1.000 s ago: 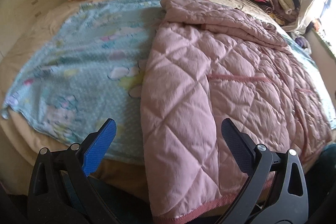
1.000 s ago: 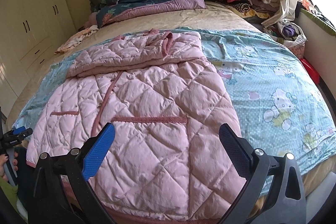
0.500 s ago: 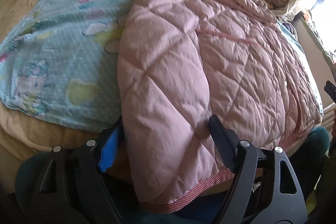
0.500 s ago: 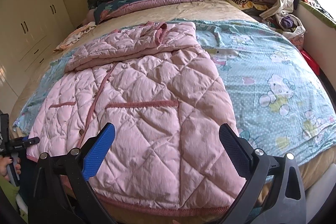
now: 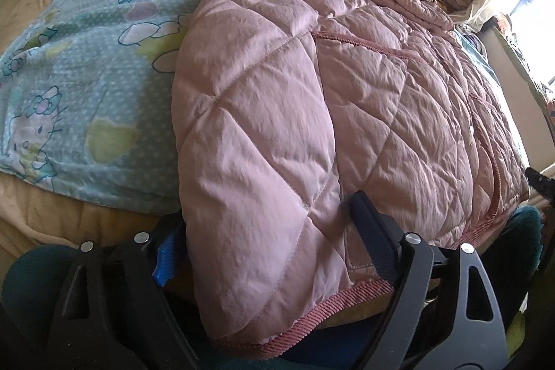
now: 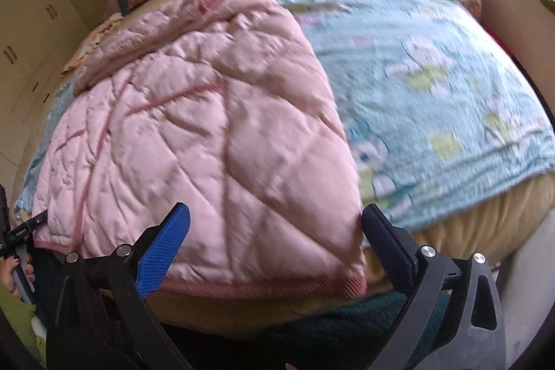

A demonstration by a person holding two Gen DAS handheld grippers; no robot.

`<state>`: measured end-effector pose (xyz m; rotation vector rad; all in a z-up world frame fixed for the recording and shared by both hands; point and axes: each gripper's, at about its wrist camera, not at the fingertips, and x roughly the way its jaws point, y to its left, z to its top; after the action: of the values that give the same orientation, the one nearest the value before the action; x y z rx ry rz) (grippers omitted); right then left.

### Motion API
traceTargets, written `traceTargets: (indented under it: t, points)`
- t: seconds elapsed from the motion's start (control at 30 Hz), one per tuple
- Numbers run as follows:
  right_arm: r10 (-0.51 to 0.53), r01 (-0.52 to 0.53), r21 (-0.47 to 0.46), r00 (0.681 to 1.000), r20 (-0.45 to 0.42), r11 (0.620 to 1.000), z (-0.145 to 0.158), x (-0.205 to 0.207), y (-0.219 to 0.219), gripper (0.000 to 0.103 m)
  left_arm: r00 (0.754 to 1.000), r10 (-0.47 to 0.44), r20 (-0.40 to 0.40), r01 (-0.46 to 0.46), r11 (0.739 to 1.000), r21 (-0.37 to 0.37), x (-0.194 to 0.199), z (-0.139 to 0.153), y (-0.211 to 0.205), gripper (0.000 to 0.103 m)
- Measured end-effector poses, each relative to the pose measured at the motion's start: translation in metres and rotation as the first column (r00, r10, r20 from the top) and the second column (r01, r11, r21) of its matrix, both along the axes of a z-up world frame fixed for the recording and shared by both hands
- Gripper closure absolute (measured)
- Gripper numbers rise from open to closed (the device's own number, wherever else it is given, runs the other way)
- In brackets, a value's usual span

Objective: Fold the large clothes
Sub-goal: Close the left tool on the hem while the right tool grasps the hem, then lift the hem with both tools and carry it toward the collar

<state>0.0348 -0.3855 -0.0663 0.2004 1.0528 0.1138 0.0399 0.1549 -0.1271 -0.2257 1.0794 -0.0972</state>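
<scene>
Both grippers have dropped toward the bed's near edge since 1 second ago. Left gripper (image 5: 267, 231) now straddles the pink quilted coat's (image 5: 312, 113) hem corner, fingers spread, not clamped. Only the right view shows the right gripper (image 6: 274, 231) open above the hem, the coat spread across the blue blanket (image 6: 433, 85).

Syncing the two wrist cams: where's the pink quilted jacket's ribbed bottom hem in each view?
Left wrist: ribbed hem runs along the bottom centre toward the right edge, between the left gripper fingers.
Right wrist: hem lies low across the centre, just beyond the open right gripper.
Shared landmark: blue cartoon-print blanket under the jacket, at left in the left view and at right in the right view.
</scene>
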Motion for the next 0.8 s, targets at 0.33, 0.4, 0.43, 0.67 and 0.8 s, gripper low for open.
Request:
traceTargets:
  t: [0.33,0.4,0.43,0.67,0.8]
  points:
    - [-0.028,0.038,0.077,0.992,-0.124,0.996,-0.028,-0.002,-0.016,0.004,1.0,-0.002,0.005,0.002,1.0,-0.016,-0.007,0.001,-0.002,0.025]
    - [-0.006,0.017,0.085,0.992,-0.126,0.996,-0.029,-0.002,-0.013,0.009,1.0,-0.003,0.001,0.003,1.0,-0.027,-0.01,0.0,-0.003,0.024]
    - [0.003,0.009,0.096,0.992,-0.126,0.995,-0.029,-0.001,-0.013,0.017,1.0,-0.003,-0.002,0.003,0.999,-0.035,-0.012,0.0,-0.003,0.024]
    - [0.062,-0.062,0.175,0.998,0.002,0.983,-0.013,-0.013,-0.013,0.068,1.0,-0.023,-0.003,0.023,0.999,-0.026,-0.021,-0.002,-0.01,0.024]
    - [0.059,-0.086,0.262,0.992,0.11,0.961,0.009,-0.016,-0.017,0.073,1.0,-0.027,-0.005,0.026,0.999,-0.031,-0.02,-0.003,-0.011,0.024]
